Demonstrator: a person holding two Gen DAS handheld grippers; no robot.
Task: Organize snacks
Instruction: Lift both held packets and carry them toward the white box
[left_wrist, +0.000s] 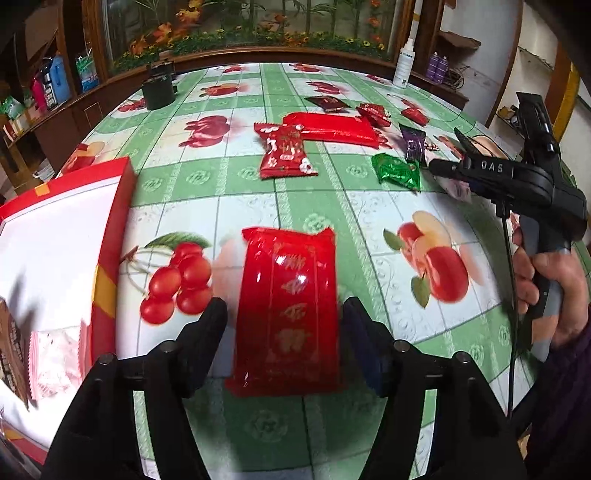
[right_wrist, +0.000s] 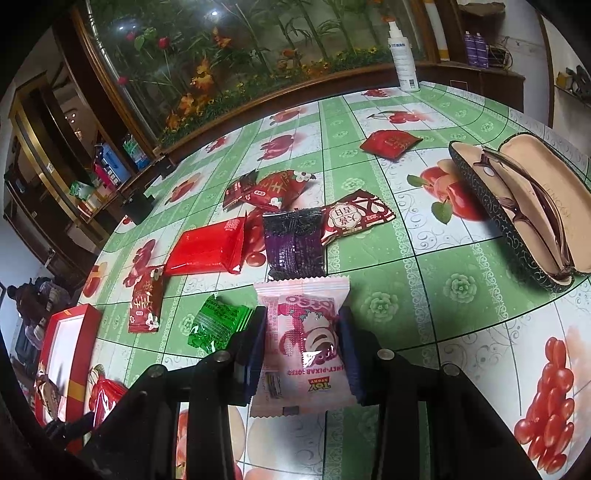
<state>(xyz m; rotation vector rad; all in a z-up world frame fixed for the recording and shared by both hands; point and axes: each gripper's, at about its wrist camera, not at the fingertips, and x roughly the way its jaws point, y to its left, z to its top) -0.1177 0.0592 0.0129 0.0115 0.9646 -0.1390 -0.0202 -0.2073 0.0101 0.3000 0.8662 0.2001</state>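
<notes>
Holding pink packet (right_wrist: 303, 343) clamped in right gripper (right_wrist: 303, 347) jaws; left gripper (left_wrist: 284, 325) jaws part-open, clear of red packet (left_wrist: 288, 314) between them. Close squarely across packet middle before lifting toward red box (left_wrist: 110, 229), left of jaws.

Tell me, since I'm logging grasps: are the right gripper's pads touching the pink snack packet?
Touching. The right wrist view shows the right gripper with both pads pressed against the sides of the pink snack packet, which sits lifted between them.

I count one pink packet (right_wrist: 303, 343) between my right jaws, and ahead of them one purple packet (right_wrist: 293, 245) and one green packet (right_wrist: 216, 325). Between my left jaws lies one flat red packet (left_wrist: 290, 310). Left of them stands one red box (left_wrist: 110, 229), and right of my right jaws one open glasses case (right_wrist: 517, 210).
</notes>
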